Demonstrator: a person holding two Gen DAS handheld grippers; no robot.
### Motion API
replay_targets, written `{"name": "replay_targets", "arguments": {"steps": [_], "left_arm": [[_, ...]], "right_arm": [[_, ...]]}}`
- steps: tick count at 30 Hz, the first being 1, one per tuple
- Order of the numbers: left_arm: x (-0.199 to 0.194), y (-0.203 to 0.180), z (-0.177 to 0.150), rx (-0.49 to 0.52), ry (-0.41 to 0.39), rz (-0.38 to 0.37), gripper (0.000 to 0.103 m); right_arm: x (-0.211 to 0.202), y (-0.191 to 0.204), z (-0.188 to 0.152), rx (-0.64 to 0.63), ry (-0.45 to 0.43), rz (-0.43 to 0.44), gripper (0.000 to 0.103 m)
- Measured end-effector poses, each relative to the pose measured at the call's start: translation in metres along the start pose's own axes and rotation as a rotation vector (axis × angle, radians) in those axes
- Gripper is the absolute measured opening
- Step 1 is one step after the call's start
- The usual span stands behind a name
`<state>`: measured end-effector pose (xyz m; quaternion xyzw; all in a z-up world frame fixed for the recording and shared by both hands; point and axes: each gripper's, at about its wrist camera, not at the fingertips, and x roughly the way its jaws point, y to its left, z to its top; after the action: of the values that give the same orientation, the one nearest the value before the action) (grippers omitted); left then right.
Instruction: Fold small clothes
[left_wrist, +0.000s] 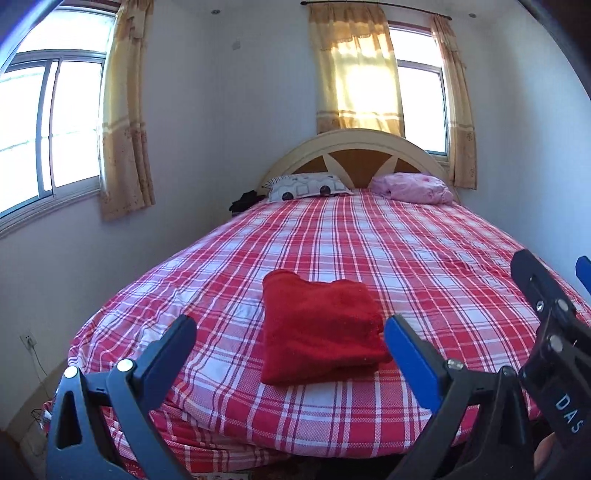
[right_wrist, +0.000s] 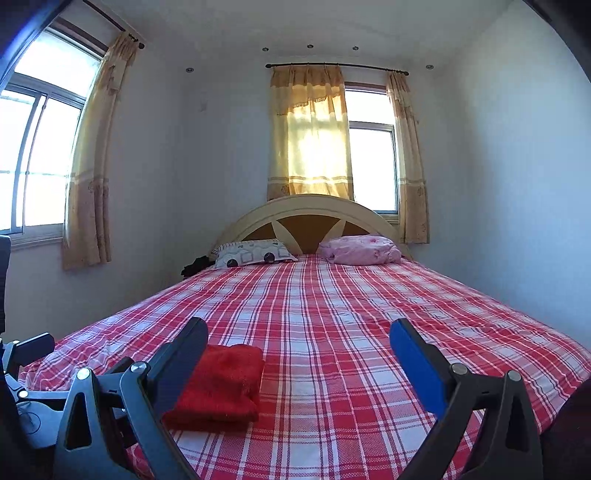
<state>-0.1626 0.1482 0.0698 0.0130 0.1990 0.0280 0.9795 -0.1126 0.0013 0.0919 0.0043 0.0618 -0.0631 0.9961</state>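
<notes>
A small red fleece garment (left_wrist: 317, 328) lies folded into a neat rectangle near the foot of the bed, on the red and white plaid sheet (left_wrist: 406, 251). My left gripper (left_wrist: 290, 332) is open and empty, held back from the bed's foot edge, with the garment between its fingers in view. My right gripper (right_wrist: 299, 336) is open and empty too, off to the right of the garment (right_wrist: 221, 387), which shows behind its left finger (right_wrist: 184, 354). The right gripper also shows at the right edge of the left wrist view (left_wrist: 546, 295).
A patterned pillow (left_wrist: 306, 186) and a pink bundle (left_wrist: 413, 188) lie by the arched headboard (left_wrist: 354, 147). A dark item (left_wrist: 245, 201) sits at the bed's far left corner. Windows with yellow curtains (left_wrist: 354, 74) are on the back and left walls. A wall socket (left_wrist: 27, 339) is at low left.
</notes>
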Motion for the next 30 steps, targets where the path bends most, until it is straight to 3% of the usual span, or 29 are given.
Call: {"name": "replay_targets", "arguments": {"steps": [30], "left_arm": [[0.001,0.004,0.000,-0.008,0.008,0.047,0.103]], "right_arm": [[-0.002,-0.010,0.001,0.052,0.010,0.028,0.099]]}}
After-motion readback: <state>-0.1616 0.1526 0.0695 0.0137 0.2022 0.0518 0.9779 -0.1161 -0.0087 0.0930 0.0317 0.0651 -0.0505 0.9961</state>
